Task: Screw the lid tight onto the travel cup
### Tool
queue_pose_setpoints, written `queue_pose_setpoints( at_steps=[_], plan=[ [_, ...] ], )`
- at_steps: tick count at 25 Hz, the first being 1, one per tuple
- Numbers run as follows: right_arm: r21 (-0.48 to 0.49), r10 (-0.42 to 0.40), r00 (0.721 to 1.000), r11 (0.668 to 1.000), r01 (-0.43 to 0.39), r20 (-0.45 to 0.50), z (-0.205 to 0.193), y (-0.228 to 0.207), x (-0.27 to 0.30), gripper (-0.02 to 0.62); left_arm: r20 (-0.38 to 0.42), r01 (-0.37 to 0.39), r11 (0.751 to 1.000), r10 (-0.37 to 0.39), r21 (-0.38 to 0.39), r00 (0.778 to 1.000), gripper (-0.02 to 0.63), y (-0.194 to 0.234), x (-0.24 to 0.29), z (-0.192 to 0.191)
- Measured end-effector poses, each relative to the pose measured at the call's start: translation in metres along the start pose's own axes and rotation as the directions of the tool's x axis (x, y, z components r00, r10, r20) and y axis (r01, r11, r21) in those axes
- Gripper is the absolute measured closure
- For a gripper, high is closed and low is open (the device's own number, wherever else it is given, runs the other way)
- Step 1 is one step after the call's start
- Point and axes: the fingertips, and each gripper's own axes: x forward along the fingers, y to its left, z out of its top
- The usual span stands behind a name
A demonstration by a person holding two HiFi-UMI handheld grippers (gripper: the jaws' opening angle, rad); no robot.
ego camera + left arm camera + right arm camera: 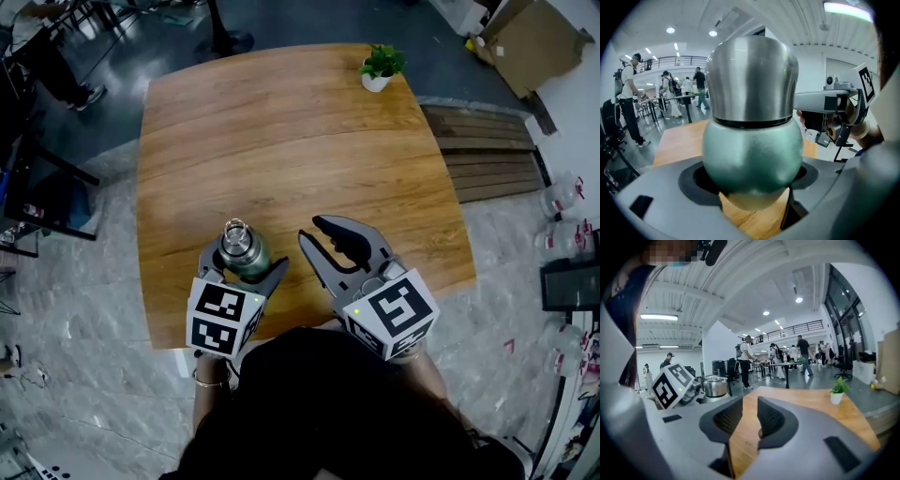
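A wooden table (281, 122) in an open hall bears a potted plant (380, 67) at its far corner. Near the front edge, the left gripper (750, 177) clasps the green, steel-lidded travel cup (241, 247). Just beside it, the right gripper (746, 414) is empty, its jaws narrowly apart. The 2 cubes (223, 317) carry black square markers.

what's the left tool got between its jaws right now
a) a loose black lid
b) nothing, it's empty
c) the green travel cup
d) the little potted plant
c: the left gripper view shows the left tool closed on both sides of the travel cup, gripping its green body.
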Motion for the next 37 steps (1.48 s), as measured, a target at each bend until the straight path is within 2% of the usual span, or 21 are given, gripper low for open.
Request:
queue_pose_setpoints(
  at_steps=[8, 13, 21, 26, 33, 37],
  plan=[
    [0.027, -0.071, 0.996, 0.997, 0.073, -0.06, -0.018, -0.008, 0.003, 0.537, 0.057, 0.003, 0.998, 0.001, -0.066, 0.998, 0.204, 0.004, -0.007, 0.001],
    [0.031, -0.089, 0.99, 0.995, 0.093, -0.113, -0.029, -0.009, 0.006, 0.575, 0.045, 0.011, 0.998, -0.007, -0.07, 0.999, 0.204, 0.004, -0.006, -0.004],
    [0.01, -0.105, 0.987, 0.994, 0.107, -0.119, -0.029, -0.007, 0.009, 0.577, 0.031, 0.018, 0.998, -0.016, -0.062, 0.999, 0.204, 0.005, -0.005, -0.007],
    [-0.006, -0.118, 0.986, 0.993, 0.118, -0.121, -0.031, -0.005, 0.009, 0.577, 0.006, 0.062, 0.995, -0.061, -0.077, 0.998, 0.204, -0.001, -0.001, -0.012],
    [-0.096, -0.173, 0.971, 0.983, 0.159, -0.162, -0.037, -0.007, 0.009, 0.577, -0.011, 0.083, 0.994, -0.084, -0.07, 0.996, 0.204, -0.006, 0.0, -0.015],
    [-0.11, -0.177, 0.97, 0.981, 0.161, -0.164, -0.039, -0.004, 0.012, 0.577, -0.028, 0.076, 0.995, -0.078, -0.068, 0.997, 0.204, -0.003, -0.001, -0.021]
  ],
)
